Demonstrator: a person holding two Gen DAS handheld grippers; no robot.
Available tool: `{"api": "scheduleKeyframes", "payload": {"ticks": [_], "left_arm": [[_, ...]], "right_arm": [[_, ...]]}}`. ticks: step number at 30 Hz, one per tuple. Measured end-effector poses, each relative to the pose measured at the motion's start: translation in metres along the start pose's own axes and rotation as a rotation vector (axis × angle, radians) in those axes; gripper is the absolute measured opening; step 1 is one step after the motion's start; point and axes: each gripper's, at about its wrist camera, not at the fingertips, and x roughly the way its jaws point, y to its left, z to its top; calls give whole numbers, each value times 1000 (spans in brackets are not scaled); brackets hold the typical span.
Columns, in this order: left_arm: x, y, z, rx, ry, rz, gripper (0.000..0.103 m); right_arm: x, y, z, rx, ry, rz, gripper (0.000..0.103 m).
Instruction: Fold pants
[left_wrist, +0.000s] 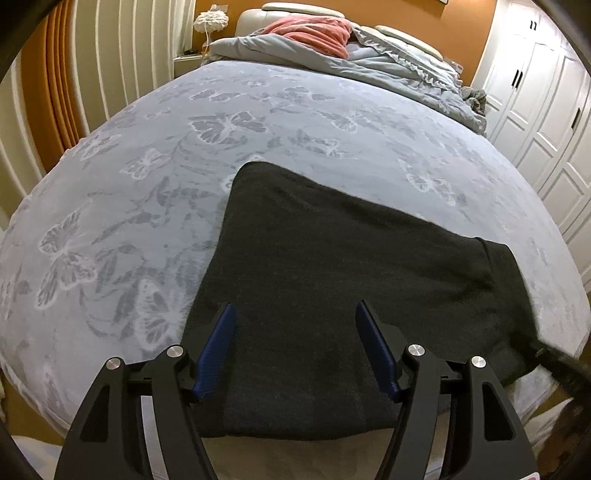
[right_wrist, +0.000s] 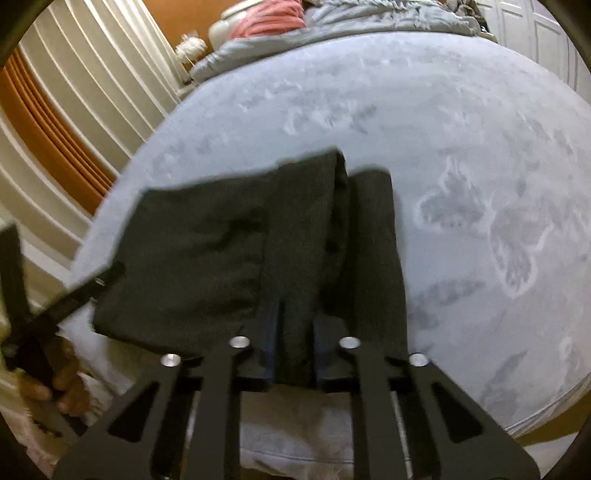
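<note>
Left wrist view, left gripper (left_wrist: 295, 317) spread over pants (left_wrist: 332, 266) near bed (left_wrist: 147, 155) edge (right gripper (right_wrist: 295, 325) pinching pants).

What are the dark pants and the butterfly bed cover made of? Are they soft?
The dark pants look like a matte knit, maybe wool or fleece: fine fuzzy fibres show along their edge and nothing shines. The butterfly bed cover looks like soft plush or velvety fabric, pale blue-grey, with a short nap that makes the butterflies look brushed in. Both seem soft, but looks alone can't say for sure.
</note>
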Motion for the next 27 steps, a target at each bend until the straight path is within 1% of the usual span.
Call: {"api": "scheduleKeyframes", "payload": {"ticks": [2,4,5,6,7,9,10,11,12,13,14,15,16,18,19,20,22,23,24,26,27], "left_arm": [[-3,-1,0,0,-9,-9,67],[-3,-1,0,-1,-10,-16,70],[-2,-1,0,0,-4,-15,71],[1,-1,0,2,11,-14,71],[6,-1,0,3,33,-11,71],[6,2,0,-10,40,-16,71],[0,8,2,-32,30,-36,71],[-6,13,4,-54,14,-56,71],[-12,20,7,-83,-2,-78,73],[-17,29,10,-119,-14,-94,76],[-21,42,13,-178,-22,-120,80],[-19,52,14,-218,-9,-136,81],[-16,58,14,-243,11,-144,81],[-1,74,12,-317,93,-167,81],[6,78,10,-339,125,-175,81],[12,80,6,-349,157,-172,81],[17,77,1,-317,183,-150,81],[18,73,-2,-287,190,-141,81],[18,71,-4,-267,194,-143,81],[21,65,-8,-233,205,-147,81],[22,63,-10,-218,200,-140,81]], "right_arm": [[-20,0,6,-4,-44,16,10],[-21,-5,7,-9,-47,-28,11],[-8,-13,5,-9,-8,-71,16],[8,-21,0,-5,44,-90,18],[14,-31,-5,33,33,-66,18],[0,-29,-1,63,26,-46,21],[-12,-26,4,69,-7,-58,21],[-24,-23,8,62,-47,-71,24],[-32,-20,11,47,-65,-76,25],[-39,-16,15,28,-75,-80,31],[-45,-12,21,7,-80,-85,57],[-44,-10,24,-6,-74,-88,81],[-40,-9,27,-20,-62,-98,85],[-21,-3,30,-90,7,-157,86],[-11,-3,29,-113,40,-165,86],[1,-5,26,-136,84,-170,86],[16,-8,16,-165,164,-168,86],[24,-12,12,-163,203,-160,86],[27,-15,11,-144,218,-141,86],[29,-25,10,-66,253,-54,86],[31,-28,9,-46,265,-25,86]]}}
